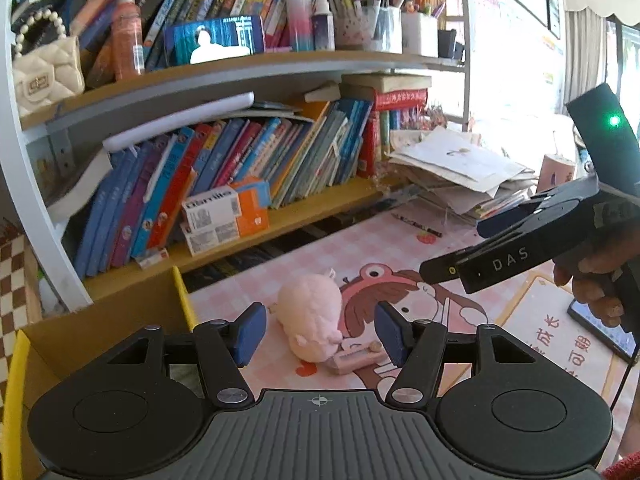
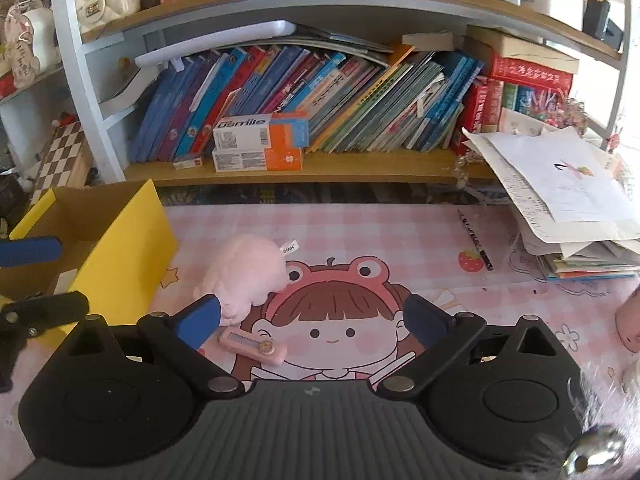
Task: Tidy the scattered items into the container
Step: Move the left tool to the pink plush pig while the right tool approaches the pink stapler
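Lying on the pink checked mat [image 2: 360,232], a pink plush [image 2: 244,280] sits just right of the yellow box [image 2: 132,240] — close to its wall, though whether they touch is hard to tell. A small pink case [image 2: 253,342] rests on the mat just in front of the plush, over the printed cartoon girl.

Seen from its own camera, the left gripper [image 1: 320,334] hovers above the mat with its jaws spread wide and nothing between them; the plush [image 1: 310,316] and the case [image 1: 356,358] show in the gap beyond the blue pads [image 1: 250,332]. The box [image 1: 100,328] lies at its left, its open brown inside facing up.

The right gripper [image 2: 312,320] is likewise spread wide and empty, low over the mat. Its left pad [image 2: 200,318] overlaps the near edge of the plush in view; contact cannot be told. From the left camera, the right gripper [image 1: 452,252] appears as a black body at the right edge, held by a hand [image 1: 600,280].

A pencil [image 2: 476,240] lies farther right on the mat, well apart from the plush. A stack of papers [image 2: 560,200] sits at the mat's right end, and behind it all runs a shelf [image 2: 320,168] of leaning books — with two orange-and-white cartons [image 2: 260,144] stacked in front of them.
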`<state>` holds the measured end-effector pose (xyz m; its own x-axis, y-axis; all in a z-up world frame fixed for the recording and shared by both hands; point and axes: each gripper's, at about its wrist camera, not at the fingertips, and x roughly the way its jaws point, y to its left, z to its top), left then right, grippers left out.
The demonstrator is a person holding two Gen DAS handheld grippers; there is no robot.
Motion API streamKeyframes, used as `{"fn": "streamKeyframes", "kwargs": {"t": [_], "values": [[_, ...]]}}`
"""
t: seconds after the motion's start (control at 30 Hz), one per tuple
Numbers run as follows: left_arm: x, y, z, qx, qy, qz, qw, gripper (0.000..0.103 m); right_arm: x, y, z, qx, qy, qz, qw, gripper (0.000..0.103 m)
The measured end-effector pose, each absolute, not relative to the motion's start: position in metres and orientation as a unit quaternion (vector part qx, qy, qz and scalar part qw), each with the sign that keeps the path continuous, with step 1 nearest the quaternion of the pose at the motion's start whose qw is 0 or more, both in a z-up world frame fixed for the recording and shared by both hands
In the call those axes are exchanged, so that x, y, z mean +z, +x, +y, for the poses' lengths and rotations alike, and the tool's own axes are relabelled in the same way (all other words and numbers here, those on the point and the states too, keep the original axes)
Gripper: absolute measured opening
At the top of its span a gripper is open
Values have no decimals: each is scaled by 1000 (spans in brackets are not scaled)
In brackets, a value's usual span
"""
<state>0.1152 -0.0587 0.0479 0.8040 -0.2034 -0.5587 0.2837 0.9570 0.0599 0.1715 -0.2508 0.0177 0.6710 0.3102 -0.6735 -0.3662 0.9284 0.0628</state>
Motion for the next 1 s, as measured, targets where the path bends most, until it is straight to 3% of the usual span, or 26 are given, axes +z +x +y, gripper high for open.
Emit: {"fn": "streamKeyframes", "kwargs": {"t": [0.3, 0.73, 1.0], "values": [[32, 138, -75, -86, 56, 314, 944, 61, -8, 191, -263, 214, -67, 387, 894, 96], [16, 186, -83, -44, -4, 351, 935, 67, -54, 199, -258, 258, -79, 411, 871, 77], [1, 218, -95, -45, 19, 375, 926, 67, -73, 199, -244, 305, -137, 384, 861, 76]]}}
